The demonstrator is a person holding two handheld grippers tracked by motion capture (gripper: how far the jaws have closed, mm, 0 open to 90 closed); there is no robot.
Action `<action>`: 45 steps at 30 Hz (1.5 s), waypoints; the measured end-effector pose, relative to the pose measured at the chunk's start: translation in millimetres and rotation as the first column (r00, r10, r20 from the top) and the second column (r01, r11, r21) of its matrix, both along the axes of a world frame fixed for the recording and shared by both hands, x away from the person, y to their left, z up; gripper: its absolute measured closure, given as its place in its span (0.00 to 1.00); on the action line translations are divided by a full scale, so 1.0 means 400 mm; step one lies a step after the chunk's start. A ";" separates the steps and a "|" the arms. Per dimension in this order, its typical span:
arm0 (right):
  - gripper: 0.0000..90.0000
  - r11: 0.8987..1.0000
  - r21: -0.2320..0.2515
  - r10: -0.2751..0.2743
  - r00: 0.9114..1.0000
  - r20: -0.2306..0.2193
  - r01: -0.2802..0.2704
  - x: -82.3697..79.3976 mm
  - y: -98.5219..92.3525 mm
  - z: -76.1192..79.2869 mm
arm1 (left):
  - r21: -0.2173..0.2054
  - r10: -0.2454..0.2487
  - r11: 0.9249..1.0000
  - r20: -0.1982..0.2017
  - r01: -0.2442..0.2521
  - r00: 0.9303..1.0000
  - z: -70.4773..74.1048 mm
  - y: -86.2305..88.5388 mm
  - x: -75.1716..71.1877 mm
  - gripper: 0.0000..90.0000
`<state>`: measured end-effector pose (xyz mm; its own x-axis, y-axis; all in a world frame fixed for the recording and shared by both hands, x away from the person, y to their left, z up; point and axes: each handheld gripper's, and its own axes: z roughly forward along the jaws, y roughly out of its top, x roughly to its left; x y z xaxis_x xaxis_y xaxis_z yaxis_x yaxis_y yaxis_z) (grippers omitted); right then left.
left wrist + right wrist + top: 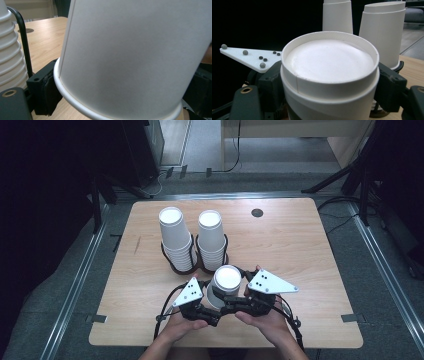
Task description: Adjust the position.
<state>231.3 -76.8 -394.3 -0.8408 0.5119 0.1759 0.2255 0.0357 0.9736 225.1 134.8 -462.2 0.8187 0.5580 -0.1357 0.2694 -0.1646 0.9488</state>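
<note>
A short nest of upside-down white paper cups [227,279] stands tilted near the table's front edge, between both grippers. In the right gripper view the top cup [329,60] sits over a lower one, and my right gripper [330,91] has its black pads pressed on the nest's two sides. In the left gripper view the cup wall [130,55] is very close, and my left gripper [120,102] holds it, one pad [46,91] against the rolled rim. From above, the left gripper [207,307] and the right gripper [242,304] flank the cups, each in a hand.
Two tall stacks of upside-down cups [174,237] [211,237] stand in a black wire holder [195,268] just behind the held cups. The wooden table [300,270] has a round cable hole [257,212] at the back. Tripod legs and cables lie on the floor beyond.
</note>
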 end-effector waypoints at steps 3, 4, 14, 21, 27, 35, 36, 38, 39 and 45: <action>0.26 1.000 -0.001 0.000 1.000 0.000 0.000 -0.002 0.000 0.001 | -0.002 -0.001 1.000 0.004 0.001 1.000 0.001 0.000 -0.002 0.08; 0.26 1.000 -0.001 0.000 1.000 0.005 0.000 -0.003 -0.001 0.002 | -0.002 -0.001 1.000 0.005 0.001 1.000 0.001 0.001 -0.002 0.10; 0.26 1.000 0.004 -0.013 1.000 -0.001 0.013 0.000 -0.005 0.002 | -0.005 0.006 1.000 0.016 -0.006 1.000 0.002 0.004 -0.004 0.16; 0.26 1.000 0.007 -0.019 1.000 -0.008 0.019 0.000 -0.007 0.002 | -0.011 0.010 1.000 0.034 -0.010 0.999 0.006 0.007 -0.008 0.27; 0.26 1.000 0.009 -0.020 1.000 -0.004 0.020 0.001 -0.008 0.004 | -0.015 0.018 1.000 0.033 -0.017 0.999 0.004 0.007 -0.005 0.22; 0.26 1.000 -0.005 -0.016 1.000 0.003 0.017 -0.001 -0.006 0.004 | -0.017 0.057 0.998 0.038 -0.056 0.998 0.012 0.020 -0.005 0.01; 0.26 1.000 -0.004 -0.018 1.000 0.001 0.018 -0.001 -0.007 0.005 | -0.013 0.064 0.998 0.039 -0.063 0.997 0.013 0.021 -0.005 0.01; 0.26 1.000 -0.005 -0.024 1.000 0.006 0.024 -0.001 -0.009 0.007 | 0.000 0.072 0.997 0.054 -0.072 0.996 0.014 0.022 -0.006 0.00; 0.26 1.000 -0.009 -0.027 1.000 0.004 0.027 0.000 -0.009 0.008 | 0.005 0.070 0.997 0.057 -0.071 0.996 0.014 0.021 -0.007 0.00; 0.26 0.999 -0.035 -0.031 1.000 0.001 0.032 0.000 -0.006 0.006 | 0.029 0.089 0.995 0.088 -0.091 0.992 0.017 0.012 -0.014 0.00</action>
